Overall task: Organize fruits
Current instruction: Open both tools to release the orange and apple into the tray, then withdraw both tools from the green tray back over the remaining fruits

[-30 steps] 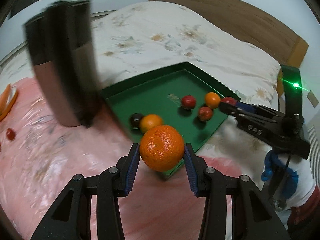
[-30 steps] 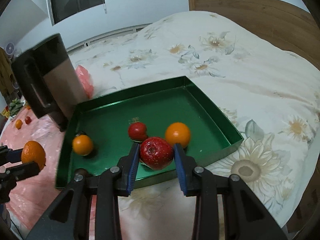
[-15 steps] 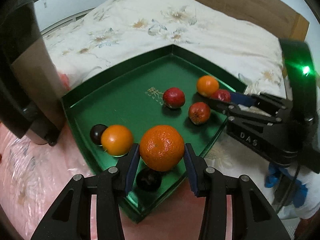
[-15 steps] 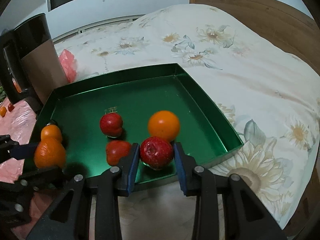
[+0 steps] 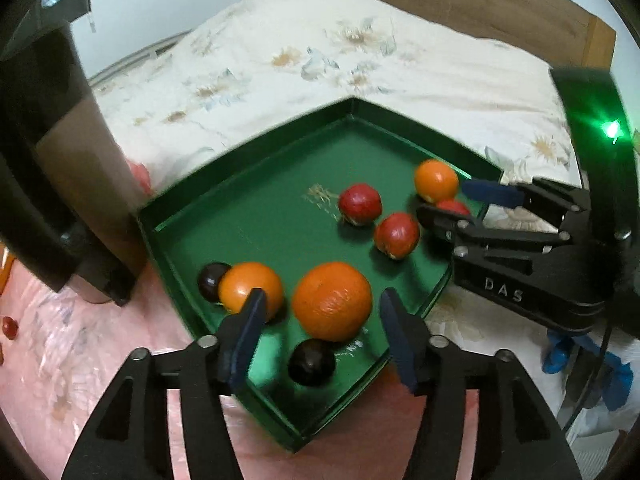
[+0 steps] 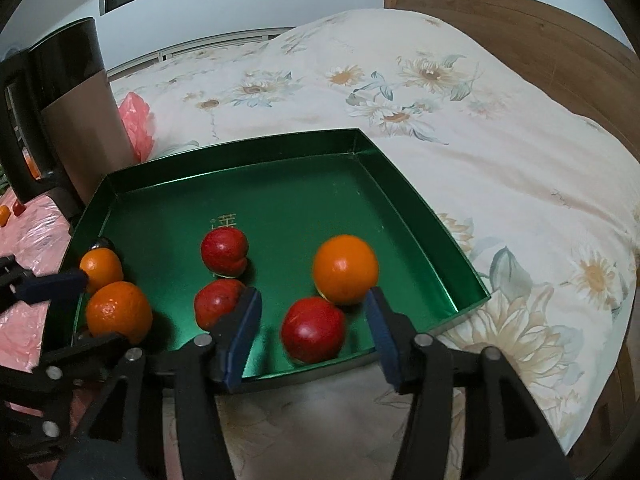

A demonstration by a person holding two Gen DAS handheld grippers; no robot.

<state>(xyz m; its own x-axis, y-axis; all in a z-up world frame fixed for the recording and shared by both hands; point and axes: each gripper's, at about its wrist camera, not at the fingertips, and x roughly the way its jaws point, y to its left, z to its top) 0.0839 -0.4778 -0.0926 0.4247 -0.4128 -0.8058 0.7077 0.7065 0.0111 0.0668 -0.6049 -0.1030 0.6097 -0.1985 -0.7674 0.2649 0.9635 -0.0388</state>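
A green tray point(image 5: 280, 216) lies on the bed and also shows in the right wrist view point(image 6: 400, 200). My left gripper point(image 5: 322, 326) is open; a large orange point(image 5: 332, 300) sits free between its fingers in the tray's near corner. My right gripper point(image 6: 310, 334) is open; a red apple point(image 6: 313, 329) lies between its fingers by the tray's near wall. In the tray are also two red apples point(image 6: 224, 251) point(image 6: 216, 304), two smaller oranges point(image 6: 345, 269) point(image 6: 101, 268) and two dark plums point(image 5: 312, 362) point(image 5: 211, 280).
A tall black and bronze kettle point(image 6: 68, 112) stands left of the tray. A pink plastic sheet point(image 5: 80, 360) with small loose fruits point(image 5: 9, 326) lies at the left. The floral duvet point(image 6: 480, 140) and wooden headboard point(image 6: 540, 28) lie beyond.
Both grippers have opened. The large orange has left my left gripper and the red apple has left my right gripper; both now rest in the tray.
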